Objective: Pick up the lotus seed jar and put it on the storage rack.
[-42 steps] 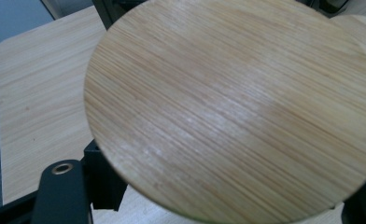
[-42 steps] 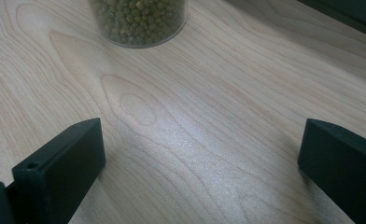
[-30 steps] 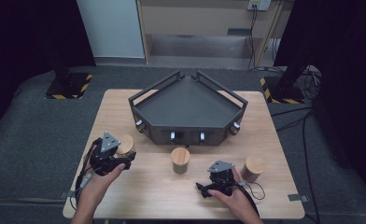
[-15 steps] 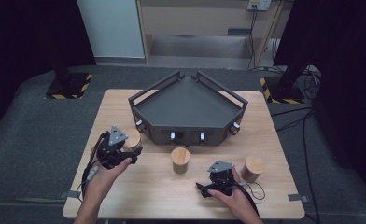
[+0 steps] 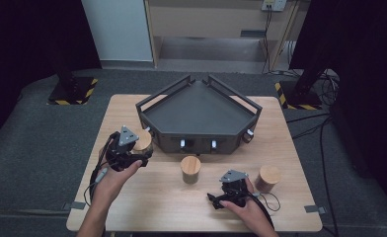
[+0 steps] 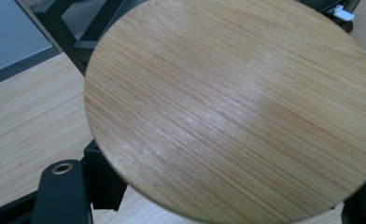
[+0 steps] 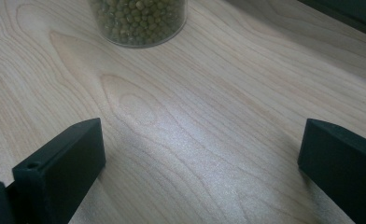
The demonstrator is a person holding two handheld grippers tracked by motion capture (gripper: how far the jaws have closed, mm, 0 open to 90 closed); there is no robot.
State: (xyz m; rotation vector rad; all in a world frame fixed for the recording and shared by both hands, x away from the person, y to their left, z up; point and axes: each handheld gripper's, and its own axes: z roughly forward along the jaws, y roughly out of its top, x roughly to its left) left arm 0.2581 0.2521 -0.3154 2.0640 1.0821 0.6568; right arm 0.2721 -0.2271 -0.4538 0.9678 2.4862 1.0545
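Right gripper (image 5: 221, 196): I have it low on the near right of the table (image 5: 147, 207), my hand behind it; in the right gripper view its jaws stand wide apart over bare wood, nothing between them.
Middle jar (image 5: 190, 169): it stands just ahead of the right gripper, near the table's centre; a round bamboo lid on top, and in the right gripper view the clear glass base (image 7: 139, 21) shows small green beans inside.
Right jar (image 5: 268, 178): same bamboo lid, standing just beside my right hand, toward the table's right edge; I cannot make out its contents.
Left gripper (image 5: 132, 150): held in my left hand at the left of the table, its grey three-cornered plate up, the cable trailing back along my forearm.
Left jar (image 5: 143, 140): it sits at the left gripper's jaws, close to the front left corner of the tray; in the left gripper view its bamboo lid (image 6: 232, 107) is very close, a pale round disc with fine straight grain and a soft sheen.
Left jaws: they flank the jar's sides, but I cannot tell whether they press on it.
Tray (image 5: 199, 111): a dark, angular metal tray with a raised rail, standing on the far half of the table, two white knobs on its front face.
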